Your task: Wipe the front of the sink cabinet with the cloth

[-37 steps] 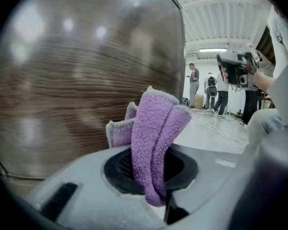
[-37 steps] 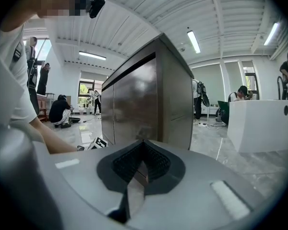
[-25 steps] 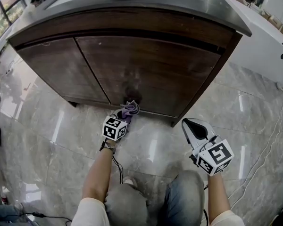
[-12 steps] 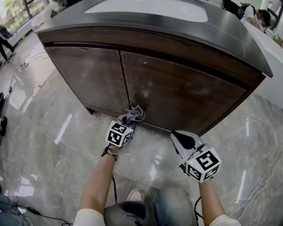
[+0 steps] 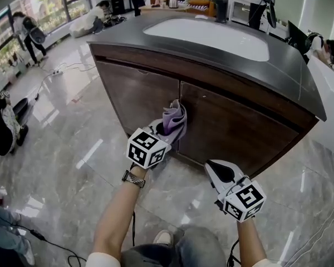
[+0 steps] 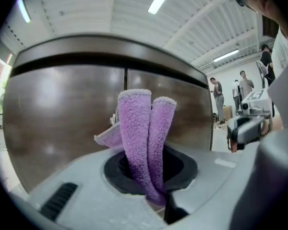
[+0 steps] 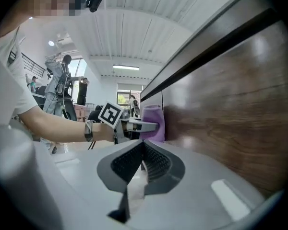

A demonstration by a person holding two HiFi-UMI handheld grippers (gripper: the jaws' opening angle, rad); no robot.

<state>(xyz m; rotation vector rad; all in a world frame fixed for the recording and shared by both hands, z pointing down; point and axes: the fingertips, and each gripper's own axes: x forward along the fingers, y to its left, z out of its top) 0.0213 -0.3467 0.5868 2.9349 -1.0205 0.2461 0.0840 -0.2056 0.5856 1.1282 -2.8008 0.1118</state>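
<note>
Grey marble floor, polished enough to mirror the ceiling lights, spreads through a large bright room with tall windows at the far left. On it stands the sink cabinet, two dark wood doors under a dark grey countertop with a white basin set into it.

The left gripper is clamped on the purple cloth, which stands up out of its jaws in two thick folds and lies against the cabinet front at the seam between the doors, partway up. The right gripper hangs lower and to the right, just off the right door, jaws pressed together with nothing between them.

Several people stand or crouch by the windows, well apart from the cabinet, and a cable trails over the floor near them. A white counter runs along the right edge. Nothing lies between the grippers and the doors.

From the head view the cloth's contact with the wood is hard to judge. The right gripper view, looking along the door, shows the cloth flat against the wood, along with a metal wristband on the arm. The left gripper view alone shows a ribbed white ceiling with strip lights and more people at the far right.
</note>
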